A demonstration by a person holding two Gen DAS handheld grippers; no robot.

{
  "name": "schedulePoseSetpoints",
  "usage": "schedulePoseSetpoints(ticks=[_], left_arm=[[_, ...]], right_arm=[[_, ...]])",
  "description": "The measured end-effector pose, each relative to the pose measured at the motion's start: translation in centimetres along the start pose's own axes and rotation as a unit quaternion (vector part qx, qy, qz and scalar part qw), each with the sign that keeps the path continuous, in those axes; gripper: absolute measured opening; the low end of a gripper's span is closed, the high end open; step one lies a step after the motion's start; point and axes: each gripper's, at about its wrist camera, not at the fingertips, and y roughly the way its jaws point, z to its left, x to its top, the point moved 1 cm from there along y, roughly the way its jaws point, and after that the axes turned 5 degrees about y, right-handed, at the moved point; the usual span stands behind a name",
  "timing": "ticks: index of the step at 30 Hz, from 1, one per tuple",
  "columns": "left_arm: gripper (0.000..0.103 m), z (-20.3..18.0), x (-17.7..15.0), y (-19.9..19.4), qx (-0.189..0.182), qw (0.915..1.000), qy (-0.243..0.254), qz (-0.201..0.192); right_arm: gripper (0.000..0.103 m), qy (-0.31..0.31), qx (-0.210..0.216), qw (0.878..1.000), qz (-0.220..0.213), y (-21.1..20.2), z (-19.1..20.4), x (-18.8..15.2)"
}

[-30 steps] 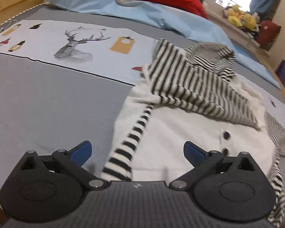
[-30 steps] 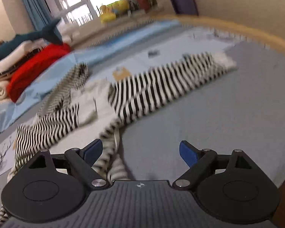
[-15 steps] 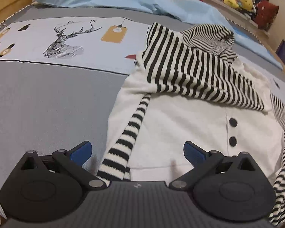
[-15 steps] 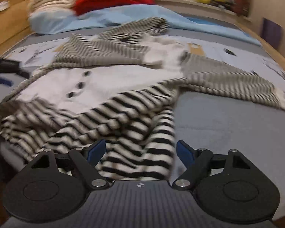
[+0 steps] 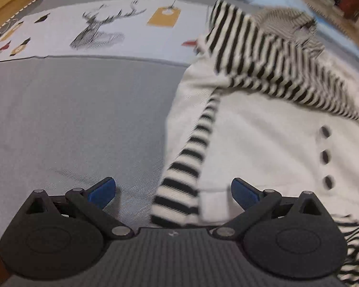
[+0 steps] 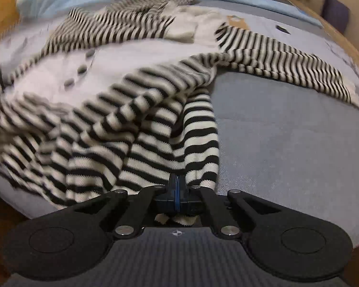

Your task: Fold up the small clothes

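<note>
right claw (image 6: 177,186): jaws have just closed, pinching the striped hem of the small cardigan (image 6: 136,129) at the near edge of the bed (image 6: 287,148). left claw (image 5: 173,190): jaws wide, nothing gripped, poised over the cardigan's striped front band (image 5: 179,179). cardigan lies spread on the grey bedcover, white panel with three dark buttons (image 5: 325,156) facing up.

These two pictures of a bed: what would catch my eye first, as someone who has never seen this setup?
The black-and-white striped garment with a white front sprawls across the grey bed cover, three dark buttons down its right side. In the right view, the right gripper has just closed and pinches the striped hem at the near edge. The left gripper hangs open over a striped strip, and a deer drawing sits on the pale band behind.
</note>
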Motion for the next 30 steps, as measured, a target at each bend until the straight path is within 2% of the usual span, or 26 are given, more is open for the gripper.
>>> schedulePoseSetpoints(ticks=[2, 4, 5, 6, 9, 11, 13, 14, 15, 17, 18, 19, 20, 21, 24, 26, 28, 30], left_arm=[[0.103, 0.5, -0.2, 0.2, 0.012, 0.9999, 0.003, 0.007], [0.103, 1.3, -0.4, 0.1, 0.011, 0.9999, -0.003, 0.003], [0.103, 1.6, -0.4, 0.0, 0.008, 0.9999, -0.007, 0.001], [0.103, 1.9, -0.3, -0.2, 0.003, 0.9999, -0.013, -0.001], [0.103, 2.7, -0.3, -1.1, -0.011, 0.9993, -0.032, -0.014], [0.103, 2.9, -0.4, -1.7, -0.029, 0.9983, -0.044, -0.026], [0.103, 3.1, -0.6, -2.0, -0.039, 0.9977, -0.048, -0.028], [0.103, 3.0, -0.7, -2.0, -0.041, 0.9978, -0.045, -0.027], [0.103, 2.9, -0.7, -1.9, -0.042, 0.9981, -0.040, -0.023], [0.103, 2.6, -0.9, -1.5, -0.035, 0.9991, -0.023, -0.011], [0.103, 2.4, -1.0, -1.2, -0.024, 0.9997, -0.010, -0.005], [0.103, 2.3, -1.1, -1.0, -0.005, 1.0000, 0.002, 0.000], [0.103, 2.2, -1.1, -0.8, 0.006, 0.9999, 0.010, 0.007], [0.103, 2.3, -1.1, -0.6, 0.015, 0.9998, 0.014, 0.008], [0.103, 2.5, -1.1, -0.5, 0.014, 0.9997, 0.013, 0.014], [0.103, 2.5, -1.2, -0.4, 0.026, 0.9993, 0.023, 0.014], [0.103, 2.4, -1.3, -0.4, 0.043, 0.9985, 0.033, 0.012], [0.103, 2.4, -1.3, -0.3, 0.048, 0.9980, 0.038, 0.011]], right_arm=[[0.000, 0.062, 0.029, 0.996, -0.058, -2.8, -1.4, 0.4], [0.000, 0.153, 0.058, 0.982, -0.097, -5.9, -3.9, 0.0], [0.000, 0.174, 0.065, 0.977, -0.108, -6.7, -4.6, -0.3], [0.000, 0.168, 0.059, 0.978, -0.112, -7.0, -4.6, -0.6], [0.008, 0.108, 0.036, 0.990, -0.085, -5.9, -2.9, -0.8], [0.019, 0.080, 0.043, 0.993, -0.079, -4.9, -1.5, -0.8], [0.037, 0.067, 0.041, 0.995, -0.066, -3.7, -0.3, -0.3], [0.043, 0.060, 0.041, 0.996, -0.055, -2.9, 0.2, -0.1], [0.053, 0.049, 0.031, 0.997, -0.043, -1.9, 0.8, 0.2], [0.059, 0.004, -0.034, 0.999, -0.026, 0.4, 2.2, 0.4], [0.058, -0.016, -0.065, 0.998, -0.020, 1.3, 2.8, 0.2], [0.048, -0.038, -0.096, 0.995, -0.012, 2.3, 3.2, -0.2], [0.031, -0.043, -0.094, 0.994, -0.021, 2.3, 3.3, -0.7], [0.006, -0.032, -0.075, 0.996, -0.026, 2.0, 3.4, -0.7], [0.006, 0.027, -0.031, 0.997, -0.066, -1.6, 3.1, -0.1], [0.005, 0.102, 0.027, 0.990, -0.095, -5.0, 1.8, 0.5], [0.005, 0.206, 0.086, 0.967, -0.121, -7.5, -1.1, 0.6], [0.002, 0.294, 0.082, 0.945, -0.114, -7.7, -4.4, 0.1]])
